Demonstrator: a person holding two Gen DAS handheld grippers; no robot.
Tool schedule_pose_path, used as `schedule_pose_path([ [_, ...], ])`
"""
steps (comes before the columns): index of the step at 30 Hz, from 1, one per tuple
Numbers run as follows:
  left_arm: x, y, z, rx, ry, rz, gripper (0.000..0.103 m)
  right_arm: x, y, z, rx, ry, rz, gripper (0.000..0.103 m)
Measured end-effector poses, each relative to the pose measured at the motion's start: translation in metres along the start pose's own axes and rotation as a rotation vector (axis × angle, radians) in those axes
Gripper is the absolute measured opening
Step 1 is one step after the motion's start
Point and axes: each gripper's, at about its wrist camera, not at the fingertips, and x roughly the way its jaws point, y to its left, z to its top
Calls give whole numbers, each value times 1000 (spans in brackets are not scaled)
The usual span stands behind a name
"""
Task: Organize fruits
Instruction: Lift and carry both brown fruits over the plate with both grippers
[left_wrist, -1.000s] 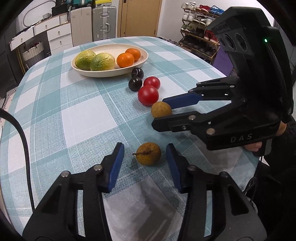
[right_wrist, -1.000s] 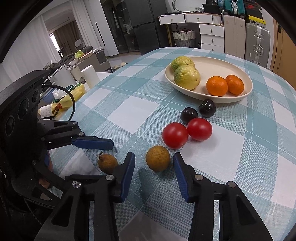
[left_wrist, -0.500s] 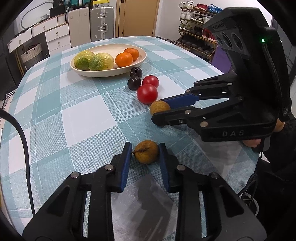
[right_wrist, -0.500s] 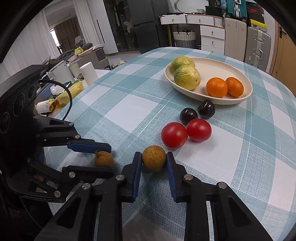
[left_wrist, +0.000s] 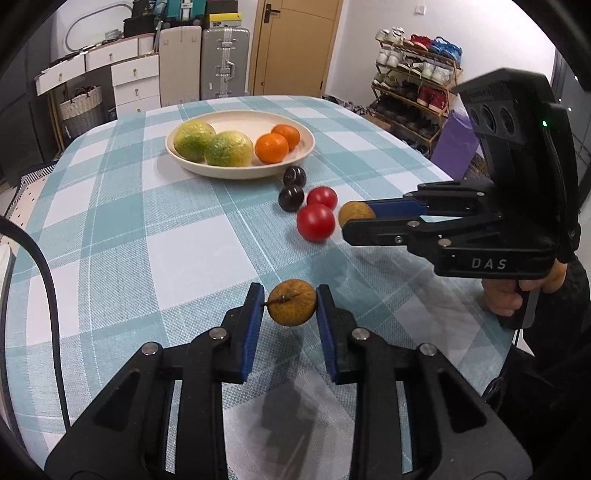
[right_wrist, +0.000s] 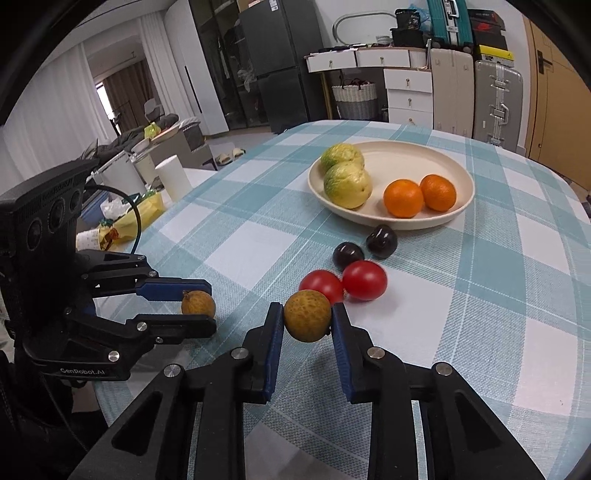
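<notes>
Near the cream plate (left_wrist: 295, 162), both grippers are clamping light, brittle-shelled longans across their middles: left gripper (left_wrist: 290, 303) pinching the stemmed longan (left_wrist: 291, 302), right gripper (right_wrist: 307, 320) the round longan (right_wrist: 306, 320).

Beside the plate (right_wrist: 391, 221), the two red tomatoes (right_wrist: 364, 279) appear motion-blurred, and the nearer one is partly hidden behind the gripped brown fruit (right_wrist: 307, 320).

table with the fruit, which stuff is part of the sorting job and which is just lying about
Part of the job:
- stemmed brown fruit in the left tongs
- round brown fruit in the right tongs
- two red tomatoes
- two dark plums
- cream plate with two green-yellow fruits and two oranges

Lying about:
- suitcases
- shoe rack
- woven basket
</notes>
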Motion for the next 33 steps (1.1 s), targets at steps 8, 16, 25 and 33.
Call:
schedule_pose_path([
  [8, -8, 4, 13, -37, -89, 18, 26, -15, -12, 6, 36, -61, -28, 27],
  [16, -9, 11, 39, -65, -152, 37, 26, -25, -27, 13, 69, -94, -60, 27],
  [25, 1, 15, 66, -51, -175, 72, 26, -27, -41, 22, 86, -113, -77, 27],
  [33, 17, 23, 81, -53, -171, 78, 26, -24, -49, 30, 102, -120, -83, 27],
])
